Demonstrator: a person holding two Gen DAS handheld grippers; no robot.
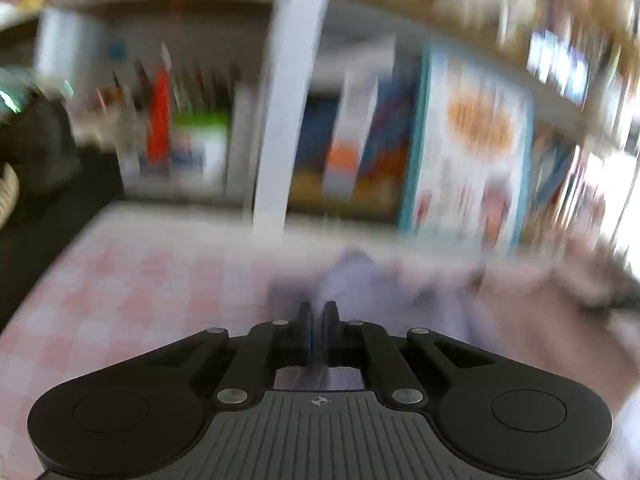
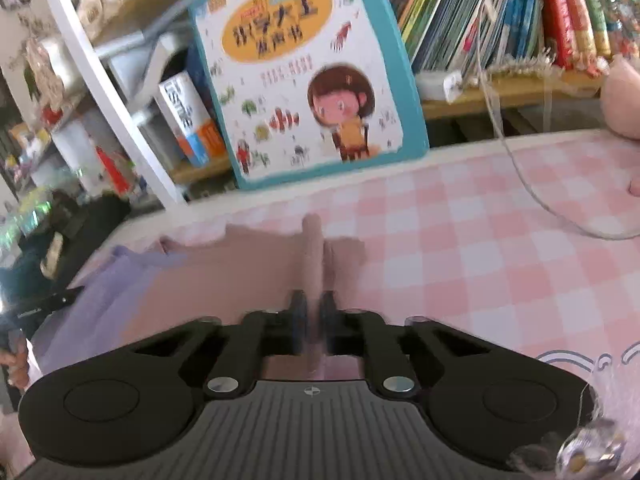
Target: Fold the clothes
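A garment with a pale purple part (image 1: 360,276) and a dusty pink part (image 2: 224,276) lies on the pink checked tablecloth (image 2: 480,248). My left gripper (image 1: 319,310) is shut on the purple cloth, which bunches up just ahead of its jaws; that view is badly blurred. My right gripper (image 2: 314,300) is shut on a raised fold of the pink cloth (image 2: 314,240). The purple part (image 2: 108,288) spreads to the left in the right wrist view.
A large children's book (image 2: 312,72) stands at the table's far edge, also in the left wrist view (image 1: 468,160). Behind it are a white shelf post (image 2: 104,80) and shelved books (image 2: 520,12). A clear cable (image 2: 532,192) and a pink plush toy (image 2: 624,96) lie at right.
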